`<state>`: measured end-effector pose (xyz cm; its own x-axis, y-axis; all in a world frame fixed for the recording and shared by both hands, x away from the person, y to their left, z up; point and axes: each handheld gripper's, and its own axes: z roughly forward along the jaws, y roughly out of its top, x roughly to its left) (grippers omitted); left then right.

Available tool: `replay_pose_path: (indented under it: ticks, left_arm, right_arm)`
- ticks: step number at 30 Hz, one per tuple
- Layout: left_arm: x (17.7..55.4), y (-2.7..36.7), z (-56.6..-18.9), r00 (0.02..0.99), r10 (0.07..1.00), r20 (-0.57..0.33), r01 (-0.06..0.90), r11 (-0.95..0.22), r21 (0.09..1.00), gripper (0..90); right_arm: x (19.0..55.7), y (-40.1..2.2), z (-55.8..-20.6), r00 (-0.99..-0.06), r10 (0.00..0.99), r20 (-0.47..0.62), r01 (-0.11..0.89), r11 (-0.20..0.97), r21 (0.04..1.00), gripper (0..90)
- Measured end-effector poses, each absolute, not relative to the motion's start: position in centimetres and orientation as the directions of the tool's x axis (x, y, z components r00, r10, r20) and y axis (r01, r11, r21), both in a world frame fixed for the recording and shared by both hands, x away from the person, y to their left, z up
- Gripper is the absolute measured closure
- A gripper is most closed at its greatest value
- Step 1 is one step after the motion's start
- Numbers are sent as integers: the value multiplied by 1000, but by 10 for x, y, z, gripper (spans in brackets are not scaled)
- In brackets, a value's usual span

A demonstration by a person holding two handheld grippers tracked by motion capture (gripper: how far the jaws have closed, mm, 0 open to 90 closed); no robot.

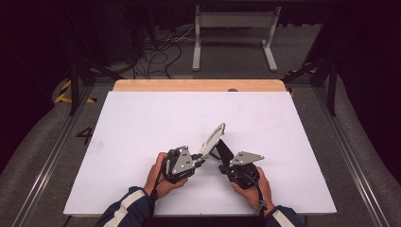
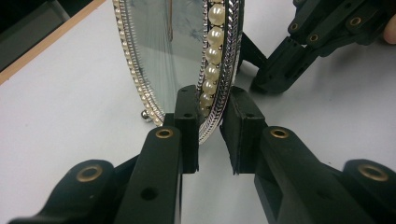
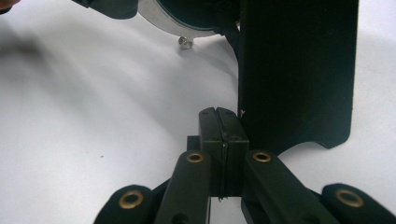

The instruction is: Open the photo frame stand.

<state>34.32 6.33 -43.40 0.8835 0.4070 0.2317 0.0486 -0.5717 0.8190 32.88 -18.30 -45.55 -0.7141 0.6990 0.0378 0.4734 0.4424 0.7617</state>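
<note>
Big white table (image 1: 142, 123), with an oval pearl-rimmed mirror (image 1: 213, 138) standing tilted near the front middle. Left gripper (image 2: 209, 126) has its jaws narrow around the mirror's rim. Right gripper (image 3: 223, 128) is pressed fully together beside the black back stand (image 3: 299, 70).

Mirror (image 2: 177, 51): silver beaded frame with a row of cream pearls; its stand (image 3: 299, 70) is black. Grippers (image 2: 208, 135) (image 3: 223, 135): black with brass-coloured rivets. Table (image 1: 142, 123): white, with a light wood strip at 12 o'clock. Sleeves (image 1: 125, 210): navy with white stripes.
</note>
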Motion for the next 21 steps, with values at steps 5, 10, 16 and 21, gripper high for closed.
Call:
replay_pose_path:
  ticks: [5,10,16,21]
  left_arm:
    - [346,64,-436,893,393,217,46,-559,828,757]
    - [349,64,-438,900,383,210,46,-560,827,755]
    - [353,64,-443,905,381,189,66,-566,822,747]
    - [354,62,-444,909,373,185,65,-567,821,756]
  right_arm:
    - [331,-186,-456,-703,710,39,481,435,761,900]
    - [334,-190,-456,-692,721,44,490,424,762,900]
    - [337,-193,-457,-684,729,39,493,422,761,900]
    - [340,-197,-457,-674,738,40,497,413,763,900]
